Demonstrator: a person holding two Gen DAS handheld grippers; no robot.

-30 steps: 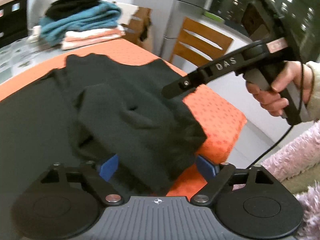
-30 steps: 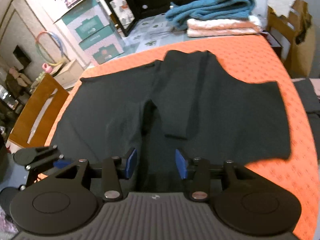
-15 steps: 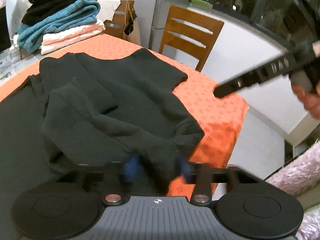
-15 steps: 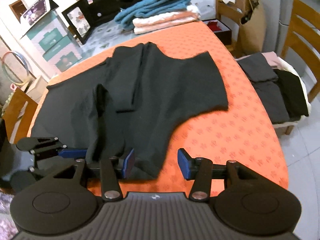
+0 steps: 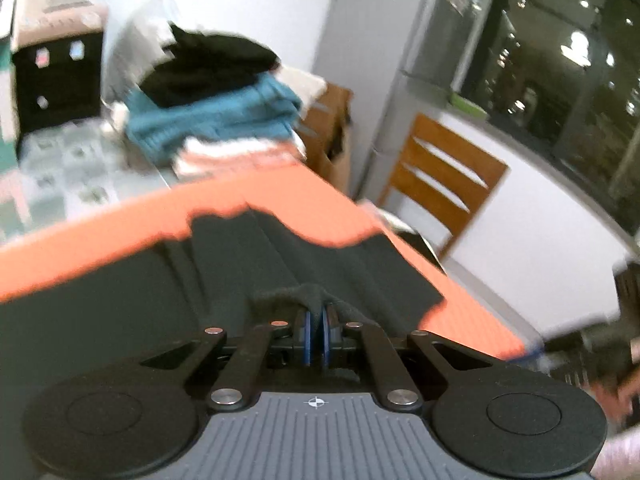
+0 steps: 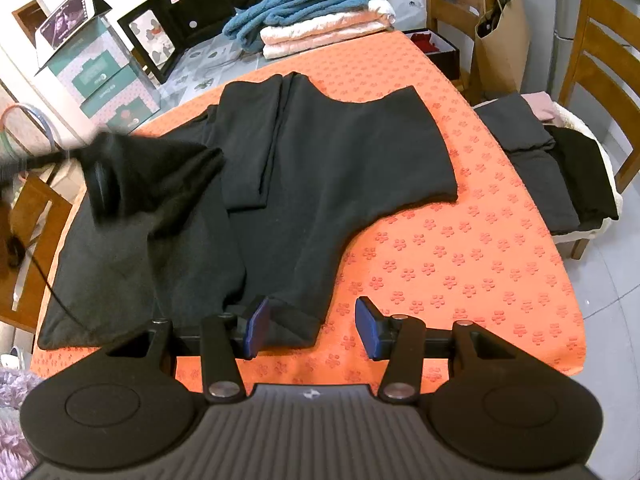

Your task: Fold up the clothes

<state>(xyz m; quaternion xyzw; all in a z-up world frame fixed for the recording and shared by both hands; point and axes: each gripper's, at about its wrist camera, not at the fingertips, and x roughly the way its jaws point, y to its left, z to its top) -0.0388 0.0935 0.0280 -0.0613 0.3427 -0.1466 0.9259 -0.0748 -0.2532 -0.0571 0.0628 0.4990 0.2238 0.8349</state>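
Note:
A black garment (image 6: 320, 168) lies spread on the orange tablecloth (image 6: 460, 248). My left gripper (image 5: 315, 332) is shut on a bunched fold of this garment (image 5: 296, 296) and holds it lifted above the table. In the right wrist view the left gripper (image 6: 100, 176) shows as a dark blur at the left, with cloth hanging from it. My right gripper (image 6: 310, 330) stands open just over the near table edge. The garment's near end lies between its blue pads (image 6: 256, 330), not pinched.
A stack of folded clothes (image 6: 316, 12), blue, pink and black, sits at the table's far end. Dark folded clothes (image 6: 540, 160) rest on a chair to the right. Wooden chairs (image 5: 444, 184) stand beside the table, boxes (image 6: 100, 76) at the far left.
My left gripper went from wide open to shut on the black cloth and rose with it. The right gripper swung right to the near table edge, then held still, open.

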